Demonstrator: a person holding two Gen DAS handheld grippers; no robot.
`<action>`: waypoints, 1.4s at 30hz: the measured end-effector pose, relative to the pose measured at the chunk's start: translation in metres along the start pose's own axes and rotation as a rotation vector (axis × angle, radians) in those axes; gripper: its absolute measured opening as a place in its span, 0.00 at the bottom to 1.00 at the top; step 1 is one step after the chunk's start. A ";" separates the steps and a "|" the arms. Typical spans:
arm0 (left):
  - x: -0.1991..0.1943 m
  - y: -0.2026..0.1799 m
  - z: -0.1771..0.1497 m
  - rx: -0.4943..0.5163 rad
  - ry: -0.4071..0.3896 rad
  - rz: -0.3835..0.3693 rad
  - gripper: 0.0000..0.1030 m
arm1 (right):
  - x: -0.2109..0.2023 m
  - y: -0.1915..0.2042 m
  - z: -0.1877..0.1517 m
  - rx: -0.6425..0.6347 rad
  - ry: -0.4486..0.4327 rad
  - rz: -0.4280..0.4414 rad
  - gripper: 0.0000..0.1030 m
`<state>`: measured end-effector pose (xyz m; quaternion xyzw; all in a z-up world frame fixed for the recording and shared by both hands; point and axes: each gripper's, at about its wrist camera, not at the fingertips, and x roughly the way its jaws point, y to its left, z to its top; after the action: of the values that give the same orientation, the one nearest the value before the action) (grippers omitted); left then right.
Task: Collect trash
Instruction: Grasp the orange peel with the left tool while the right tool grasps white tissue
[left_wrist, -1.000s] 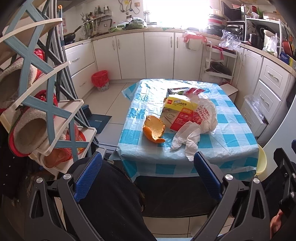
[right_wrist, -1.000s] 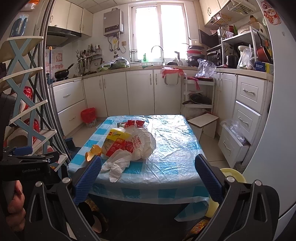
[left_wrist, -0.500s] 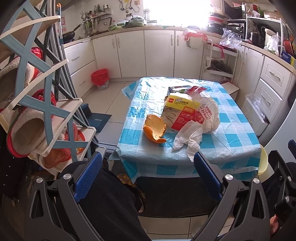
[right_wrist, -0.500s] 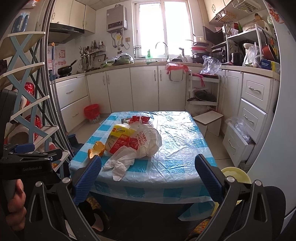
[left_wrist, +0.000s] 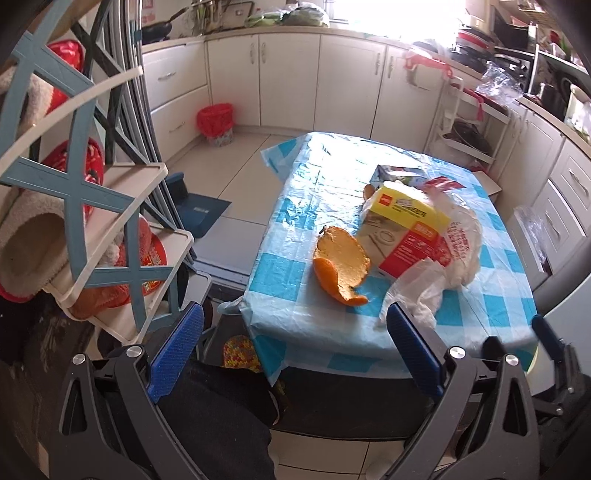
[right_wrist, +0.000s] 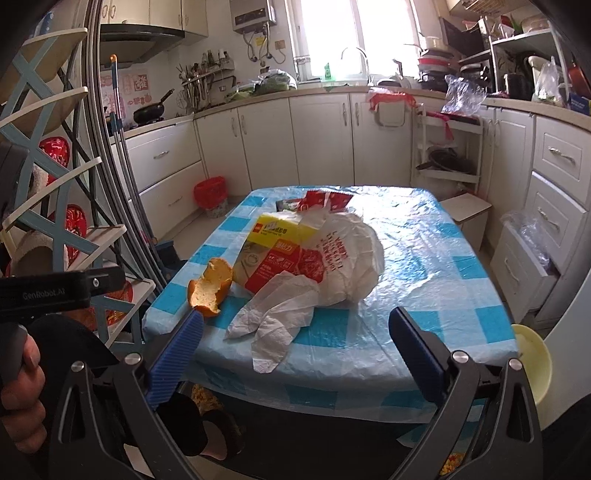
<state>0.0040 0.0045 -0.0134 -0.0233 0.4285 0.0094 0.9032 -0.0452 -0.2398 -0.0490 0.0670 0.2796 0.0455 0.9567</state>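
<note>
Moved: both views sit closer to the tabletop (left_wrist: 280, 266) than a second ago.
Tongs: left tongs (left_wrist: 291, 347) and right tongs (right_wrist: 295, 350) spread wide, empty.
Trash: orange peel (left_wrist: 341, 264) beside the yellow-red box (left_wrist: 406, 229), white plastic bag (right_wrist: 347, 254), tissue (right_wrist: 275, 317).
Risk: loose tablecloth film may snag; peel could slide off the edge.
Around: red bin (left_wrist: 216, 120) stands well away; shoe rack (left_wrist: 110, 236) crowds the left.

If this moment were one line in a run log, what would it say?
stage: approach | left tongs: open, empty | right tongs: open, empty | trash on table: peel, bag, tissue | collected: nothing
</note>
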 end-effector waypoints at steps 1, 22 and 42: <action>0.005 0.000 0.002 -0.006 0.011 0.003 0.93 | 0.008 -0.001 -0.001 0.012 0.026 0.012 0.92; 0.150 -0.027 0.024 -0.029 0.223 0.117 0.69 | 0.089 -0.014 -0.026 0.022 0.217 0.062 0.19; 0.106 -0.009 0.025 -0.098 0.053 -0.038 0.05 | 0.044 -0.022 -0.016 0.060 0.177 0.117 0.16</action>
<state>0.0913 -0.0032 -0.0794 -0.0758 0.4509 0.0124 0.8892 -0.0154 -0.2547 -0.0894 0.1077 0.3597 0.0987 0.9215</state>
